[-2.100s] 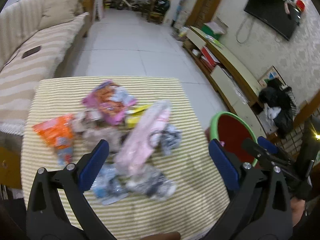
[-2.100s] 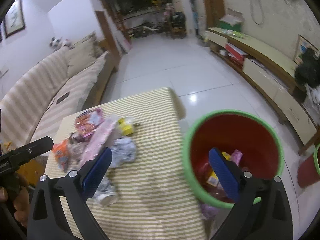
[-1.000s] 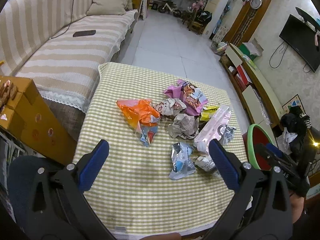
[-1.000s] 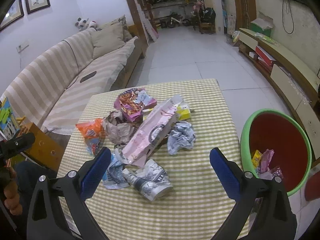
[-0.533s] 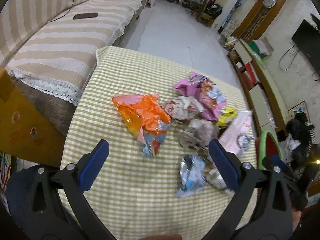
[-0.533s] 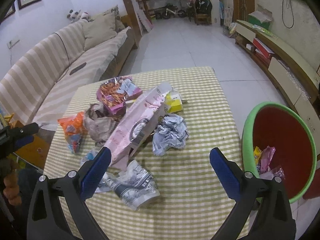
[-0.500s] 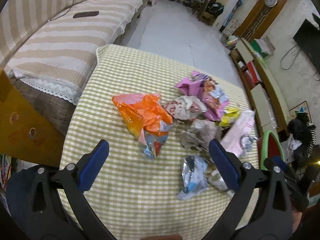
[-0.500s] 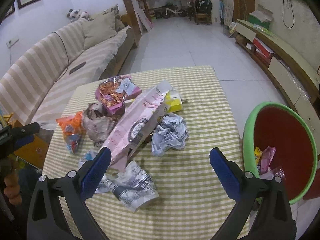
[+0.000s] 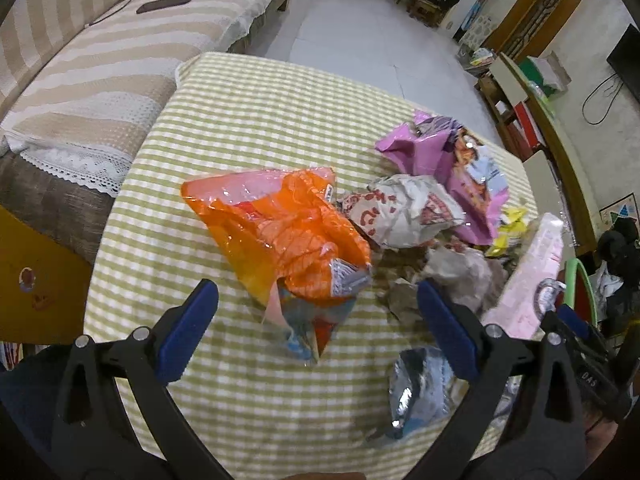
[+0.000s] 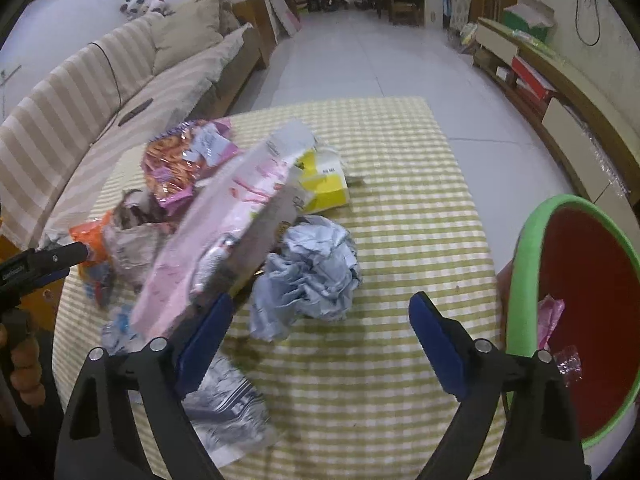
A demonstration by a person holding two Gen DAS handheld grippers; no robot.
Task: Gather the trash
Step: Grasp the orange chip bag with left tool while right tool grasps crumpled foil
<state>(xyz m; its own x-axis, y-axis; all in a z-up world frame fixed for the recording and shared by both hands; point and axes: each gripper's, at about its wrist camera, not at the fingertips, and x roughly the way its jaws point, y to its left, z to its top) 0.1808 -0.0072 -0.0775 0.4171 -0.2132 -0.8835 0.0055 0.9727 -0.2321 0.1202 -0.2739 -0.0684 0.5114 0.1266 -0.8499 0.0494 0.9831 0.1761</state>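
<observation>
Tilting downward, right claw (image 10: 320, 332) closing

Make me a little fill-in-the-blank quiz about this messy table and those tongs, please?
1. The bin beside the table has a ____ rim and a red inside.
2. The left tongs hang over a crinkled ____ snack bag.
3. The tablecloth has a green and white ____ pattern.
4. Between the right tongs, whose jaws are closing, lies a crumpled ____ paper ball, not yet pinched.

Missing words: green; orange; checked; grey
</observation>
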